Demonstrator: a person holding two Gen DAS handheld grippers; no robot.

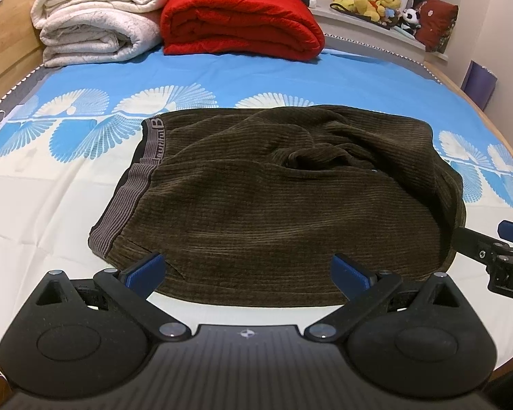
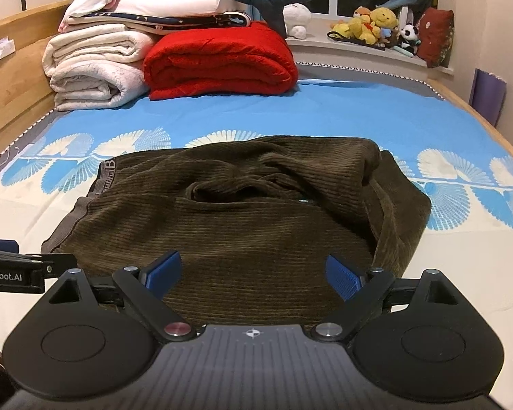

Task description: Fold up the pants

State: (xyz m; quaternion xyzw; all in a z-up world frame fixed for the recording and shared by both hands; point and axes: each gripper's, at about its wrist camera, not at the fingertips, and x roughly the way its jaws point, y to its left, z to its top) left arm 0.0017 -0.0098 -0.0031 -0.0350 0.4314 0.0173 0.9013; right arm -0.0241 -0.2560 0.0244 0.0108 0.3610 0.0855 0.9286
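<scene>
Dark olive corduroy pants lie folded in a bundle on the bed, grey waistband at the left, loose wrinkles at the top right. They also show in the right wrist view. My left gripper is open and empty, its blue pads over the pants' near edge. My right gripper is open and empty, over the near edge further right. The right gripper shows at the right edge of the left wrist view. The left one shows at the left edge of the right wrist view.
The bed sheet is blue and white with fan prints. A red folded blanket and cream folded blankets are stacked at the bed's far end. Plush toys sit on the window ledge. A wooden bed frame runs along the left.
</scene>
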